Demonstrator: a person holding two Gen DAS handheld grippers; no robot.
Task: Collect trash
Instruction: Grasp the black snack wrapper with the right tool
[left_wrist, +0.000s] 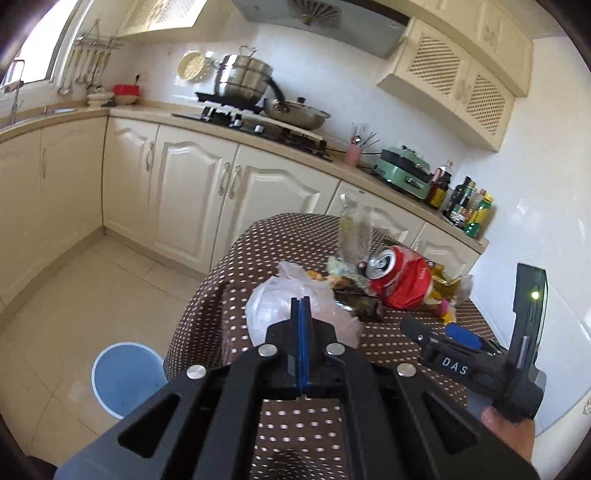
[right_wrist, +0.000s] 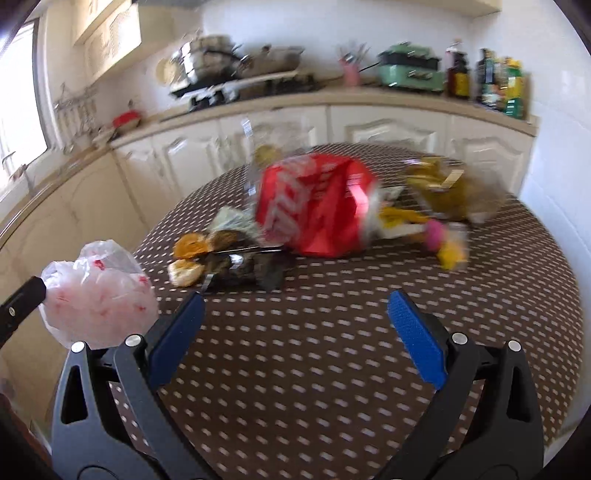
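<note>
My left gripper (left_wrist: 301, 301) is shut on a crumpled clear plastic bag (left_wrist: 269, 310), held above the near edge of the brown dotted table (left_wrist: 236, 258). The right wrist view shows that bag (right_wrist: 99, 295) at the left, pinched by the left gripper's fingers (right_wrist: 22, 299). My right gripper (right_wrist: 295, 306) is open above the table (right_wrist: 295, 369) with nothing between its blue pads (right_wrist: 410, 332). Beyond it lies a trash pile: a crushed red can (right_wrist: 314, 210), fruit peels (right_wrist: 188, 258), dark wrappers (right_wrist: 243, 266) and yellow scraps (right_wrist: 439, 195). The can (left_wrist: 399, 280) also shows in the left wrist view.
A blue bin (left_wrist: 125, 380) stands on the tiled floor left of the table. Cream cabinets (left_wrist: 184, 192) and a counter with stove, pots (left_wrist: 243, 77), a green appliance (left_wrist: 402, 170) and bottles (left_wrist: 469, 210) line the far wall. A hand (left_wrist: 509, 435) holds the right gripper.
</note>
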